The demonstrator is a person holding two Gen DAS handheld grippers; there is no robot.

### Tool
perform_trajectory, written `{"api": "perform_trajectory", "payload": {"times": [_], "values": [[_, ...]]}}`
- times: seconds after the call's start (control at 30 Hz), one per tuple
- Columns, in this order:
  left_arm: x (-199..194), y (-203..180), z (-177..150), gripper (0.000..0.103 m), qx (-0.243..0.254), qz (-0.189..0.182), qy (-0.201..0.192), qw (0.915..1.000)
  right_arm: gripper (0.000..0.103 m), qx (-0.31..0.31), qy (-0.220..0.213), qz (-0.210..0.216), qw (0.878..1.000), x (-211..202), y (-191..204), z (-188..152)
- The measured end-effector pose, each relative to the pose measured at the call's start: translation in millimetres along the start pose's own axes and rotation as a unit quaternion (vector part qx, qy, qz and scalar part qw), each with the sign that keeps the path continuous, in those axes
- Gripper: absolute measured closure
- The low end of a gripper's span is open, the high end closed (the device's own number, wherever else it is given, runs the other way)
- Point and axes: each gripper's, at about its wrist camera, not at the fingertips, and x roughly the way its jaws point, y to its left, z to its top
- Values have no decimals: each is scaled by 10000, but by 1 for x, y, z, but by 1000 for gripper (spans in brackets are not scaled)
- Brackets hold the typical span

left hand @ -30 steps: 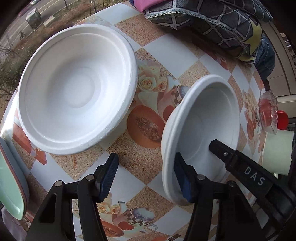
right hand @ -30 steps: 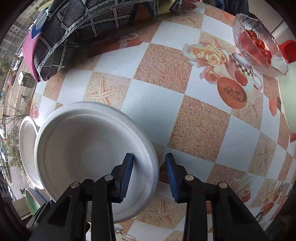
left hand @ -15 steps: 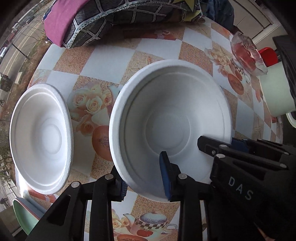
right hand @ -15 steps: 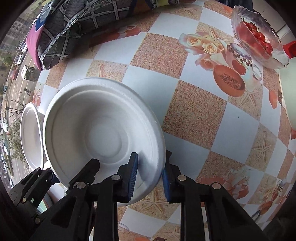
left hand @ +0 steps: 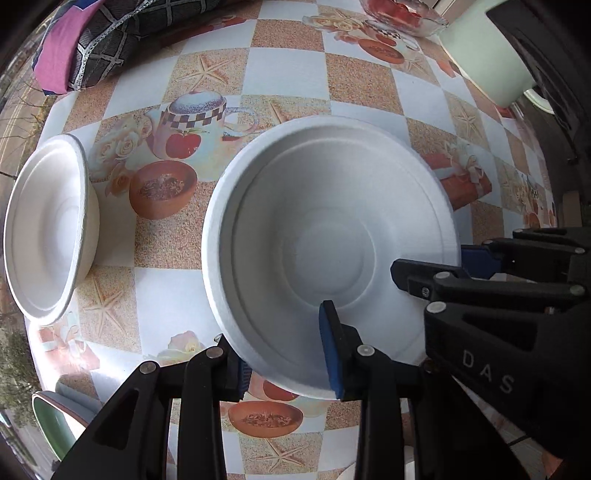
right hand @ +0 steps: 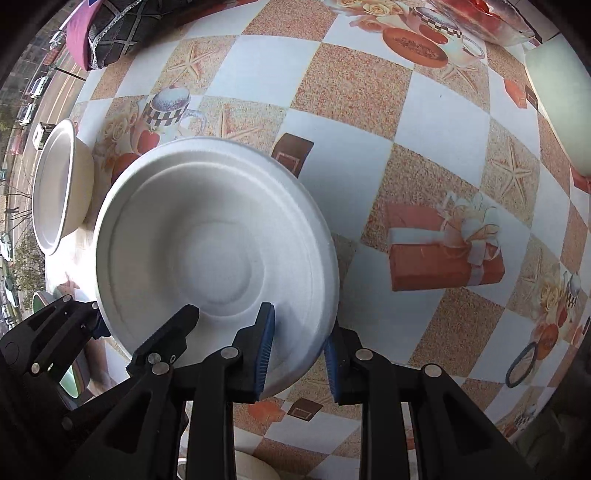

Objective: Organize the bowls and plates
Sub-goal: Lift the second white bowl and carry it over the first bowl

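A white foam bowl (left hand: 328, 240) is held over the patterned tablecloth by both grippers. My left gripper (left hand: 284, 358) is shut on its near rim, one finger inside the bowl and one under it. My right gripper (right hand: 299, 350) is shut on the rim of the same bowl (right hand: 218, 254), and its black fingers (left hand: 461, 280) show at the right in the left wrist view. A second white foam bowl (left hand: 48, 232) stands on the table at the far left; it also shows in the right wrist view (right hand: 59, 188).
A green plate (left hand: 51, 424) lies at the near left table edge. A dark checked cloth bundle (left hand: 110, 37) lies at the back left. A glass dish of red fruit (left hand: 402, 14) and a pale green pot (left hand: 487, 62) stand at the back right.
The held bowl has moved right and toward the near side, away from the second bowl. Both grippers stay on its rim; the left one closed on it within the last second.
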Motion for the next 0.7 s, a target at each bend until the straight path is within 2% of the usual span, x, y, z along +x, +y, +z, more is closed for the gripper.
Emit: {"api": "perform_trajectory", "payload": {"times": [0.17, 0.33, 0.37, 0.43, 0.5, 0.63, 0.7], "values": [[4, -15, -41, 68, 280, -36, 174, 9994, 75, 148, 191, 24, 9997, 11, -2, -53], [6, -26, -67, 68, 284, -131, 214, 9993, 74, 352, 247, 60, 9991, 17, -12, -90], [6, -27, -69, 66, 336, -73, 219, 9992, 74, 397, 266, 60, 9988, 18, -17, -95], [-1, -14, -96, 65, 471, 119, 147, 9987, 74, 442, 280, 16, 9986, 23, -23, -98], [-8, -5, -97, 64, 431, 181, 40, 9989, 74, 506, 277, 44, 9983, 25, -24, -97], [-15, 15, -84, 55, 146, 187, -50, 9997, 74, 546, 234, 140, 9981, 28, -32, -105], [-13, 20, -75, 55, 133, 218, -85, 9996, 74, 533, 217, 131, 9983, 28, -33, -88]]}}
